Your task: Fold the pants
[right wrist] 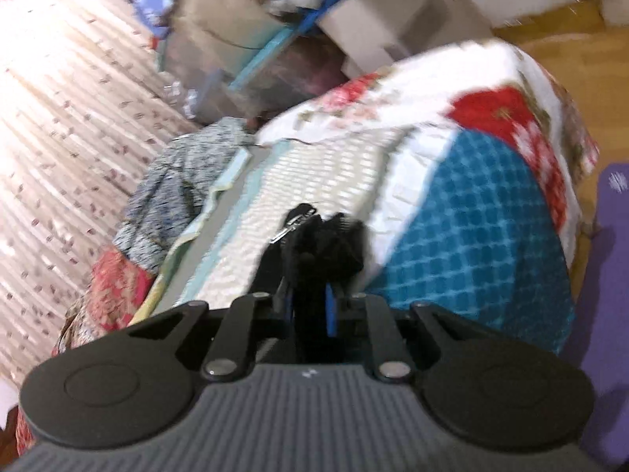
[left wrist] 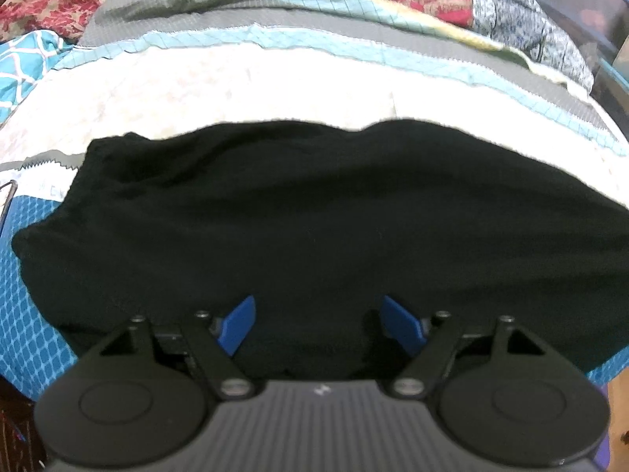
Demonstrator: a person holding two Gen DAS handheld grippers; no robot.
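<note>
The black pants (left wrist: 314,212) lie spread across the patchwork quilt (left wrist: 236,86) in the left wrist view. My left gripper (left wrist: 318,322) is open, its blue fingertips (left wrist: 238,324) wide apart just above the near edge of the pants, holding nothing. In the right wrist view my right gripper (right wrist: 310,306) is shut on a bunched end of the black pants (right wrist: 326,244), lifted above the quilt (right wrist: 471,204). A zipper pull or tag (right wrist: 298,216) shows at the top of the held bunch. The view is blurred by motion.
The quilt covers a bed with red floral, teal and white patches. A curtain (right wrist: 59,126) hangs at the left. A pile of boxes and clutter (right wrist: 298,19) sits behind the bed. Wooden floor (right wrist: 558,35) and a purple mat (right wrist: 613,275) lie to the right.
</note>
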